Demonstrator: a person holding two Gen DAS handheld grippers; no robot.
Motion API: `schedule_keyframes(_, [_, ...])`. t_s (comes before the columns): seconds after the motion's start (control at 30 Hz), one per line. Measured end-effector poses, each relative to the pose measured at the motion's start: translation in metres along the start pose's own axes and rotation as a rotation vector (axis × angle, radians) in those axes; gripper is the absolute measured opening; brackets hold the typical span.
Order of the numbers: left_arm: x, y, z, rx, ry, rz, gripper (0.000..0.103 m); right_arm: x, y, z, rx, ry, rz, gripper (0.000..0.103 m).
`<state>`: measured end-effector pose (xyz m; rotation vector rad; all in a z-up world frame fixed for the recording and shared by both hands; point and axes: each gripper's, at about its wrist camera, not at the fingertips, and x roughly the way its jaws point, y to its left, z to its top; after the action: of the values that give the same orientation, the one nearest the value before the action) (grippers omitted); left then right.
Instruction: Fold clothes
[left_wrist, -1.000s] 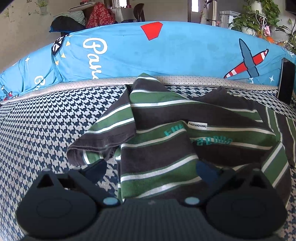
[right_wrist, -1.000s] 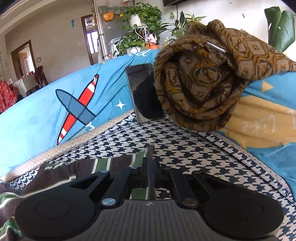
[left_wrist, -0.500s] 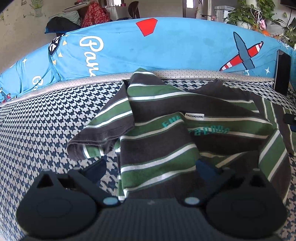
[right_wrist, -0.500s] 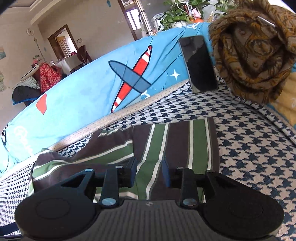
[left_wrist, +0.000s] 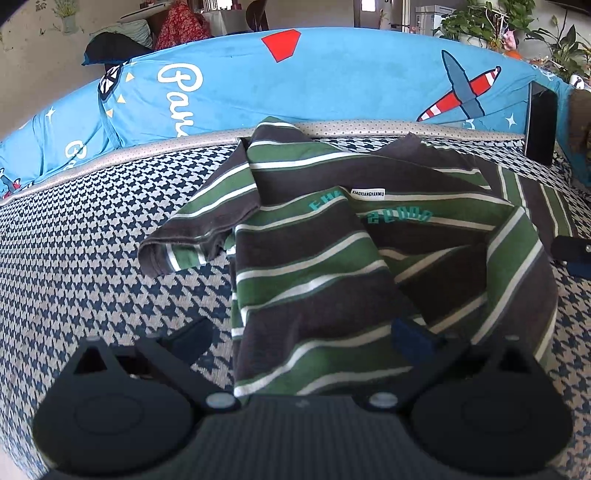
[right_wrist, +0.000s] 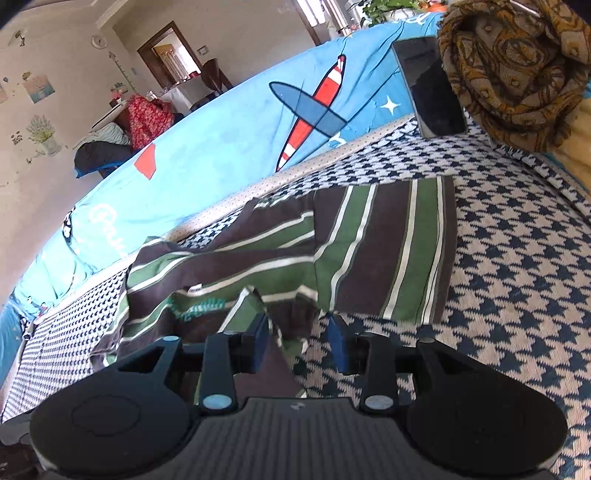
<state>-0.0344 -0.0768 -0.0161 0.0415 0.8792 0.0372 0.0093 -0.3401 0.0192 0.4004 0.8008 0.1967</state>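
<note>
You are finding open houndstooth cover (left_wrist: 92, 236) left of the shirt (left_wrist: 332, 258), while a phone (right_wrist: 430, 88) and brown scarf (right_wrist: 517, 66) are blocking the far right.

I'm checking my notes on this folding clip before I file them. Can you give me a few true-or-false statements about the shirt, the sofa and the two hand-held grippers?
1. The striped shirt lies on a houndstooth seat cover. True.
2. The shirt is red and yellow. False: it is dark with green and white stripes.
3. A dark phone leans against the blue backrest. True.
4. The right hand-held gripper is clamped on the shirt. False: its jaws are opening and the pads press on nothing, though the shirt's edge lies below them.
5. The left hand-held gripper is shut. False: its jaws stand wide, with the shirt's near edge between them.
6. A brown patterned cloth is bunched beside the phone. True.
</note>
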Motion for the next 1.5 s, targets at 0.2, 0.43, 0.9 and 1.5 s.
schedule_keyframes(0.2, [-0.011,0.006,-0.016,-0.048,0.014,-0.022,0.103,0.006,0.005,-0.016,-0.045,0.059,-0.008,0.051])
schedule_keyframes(0.43, [-0.019,0.014,-0.030,-0.107,0.015,-0.040,0.103,0.024,0.013,-0.029,-0.078,0.089,-0.013,0.057])
schedule_keyframes(0.9, [-0.029,0.027,-0.054,-0.146,-0.005,-0.023,0.103,-0.020,0.033,-0.047,-0.131,-0.057,0.036,0.009])
schedule_keyframes(1.5, [-0.066,0.042,-0.099,-0.171,-0.056,0.007,0.103,-0.114,0.006,-0.066,0.074,-0.246,0.097,0.008])
